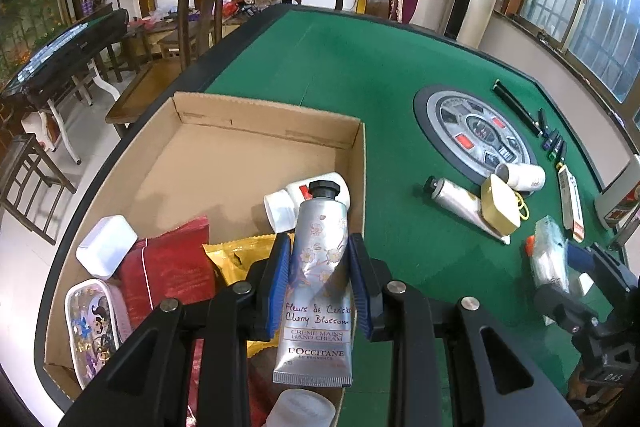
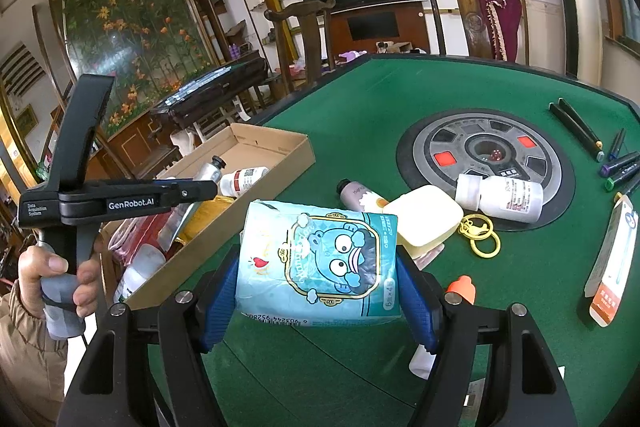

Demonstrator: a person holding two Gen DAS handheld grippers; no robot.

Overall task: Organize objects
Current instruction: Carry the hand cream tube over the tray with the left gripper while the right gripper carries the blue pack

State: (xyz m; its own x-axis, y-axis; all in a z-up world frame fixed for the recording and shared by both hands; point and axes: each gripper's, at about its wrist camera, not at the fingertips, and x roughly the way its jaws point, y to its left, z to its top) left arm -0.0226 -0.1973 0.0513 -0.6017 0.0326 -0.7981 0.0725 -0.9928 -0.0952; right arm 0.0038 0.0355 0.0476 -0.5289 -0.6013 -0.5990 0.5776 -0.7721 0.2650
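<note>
Gripping: left tongs clamp one hand-cream tube; right tongs clamp one tissue pack.

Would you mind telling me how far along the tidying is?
Done: a red packet and white case lie in the cardboard box. In hand: hand cream and tissue pack. Left on the table: yellow case, white bottle, pens.
</note>
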